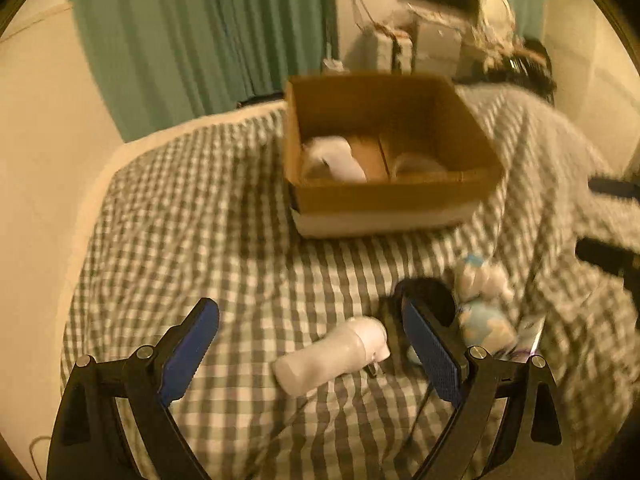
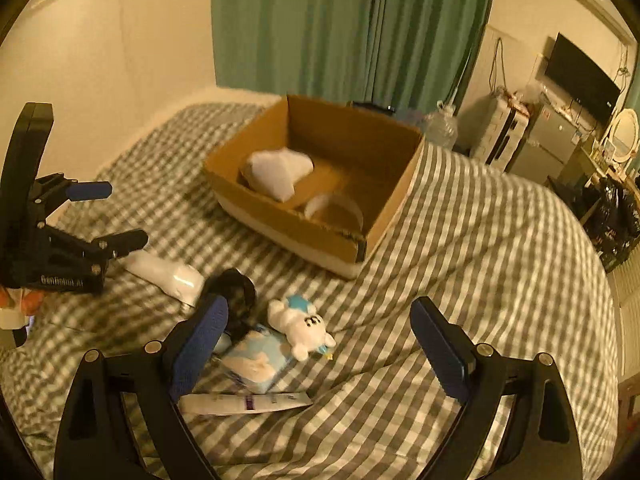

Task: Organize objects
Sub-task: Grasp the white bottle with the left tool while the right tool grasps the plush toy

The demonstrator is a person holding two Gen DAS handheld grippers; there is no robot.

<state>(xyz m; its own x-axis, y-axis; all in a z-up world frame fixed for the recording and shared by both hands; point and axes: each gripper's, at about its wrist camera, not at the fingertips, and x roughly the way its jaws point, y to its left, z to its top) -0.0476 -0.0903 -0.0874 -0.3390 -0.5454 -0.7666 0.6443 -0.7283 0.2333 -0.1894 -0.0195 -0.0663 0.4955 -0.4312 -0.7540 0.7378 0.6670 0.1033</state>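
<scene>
An open cardboard box (image 1: pixel 400 196) (image 2: pixel 280 224) stands on the checked bed and holds a white pouch (image 2: pixel 278 174) and a tape roll (image 2: pixel 334 208). A white bottle (image 1: pixel 334 354) (image 2: pixel 168 274) lies between the fingers of my open, empty left gripper (image 1: pixel 312 332), which also shows in the right wrist view (image 2: pixel 108 216). Beside the bottle lie a black round object (image 1: pixel 434 298) (image 2: pixel 236 292), a white plush toy (image 2: pixel 300 326) (image 1: pixel 480 280), a blue tissue pack (image 2: pixel 256 362) and a white tube (image 2: pixel 244 403). My right gripper (image 2: pixel 320 340) is open and empty above the bed, just right of the plush toy.
A cream wall (image 2: pixel 100 60) runs along the bed's left side, and green curtains (image 2: pixel 352 24) hang behind the box. A suitcase (image 2: pixel 500 140), a cluttered desk, a mirror and a TV (image 2: pixel 576 76) stand at the far right past the bed's edge.
</scene>
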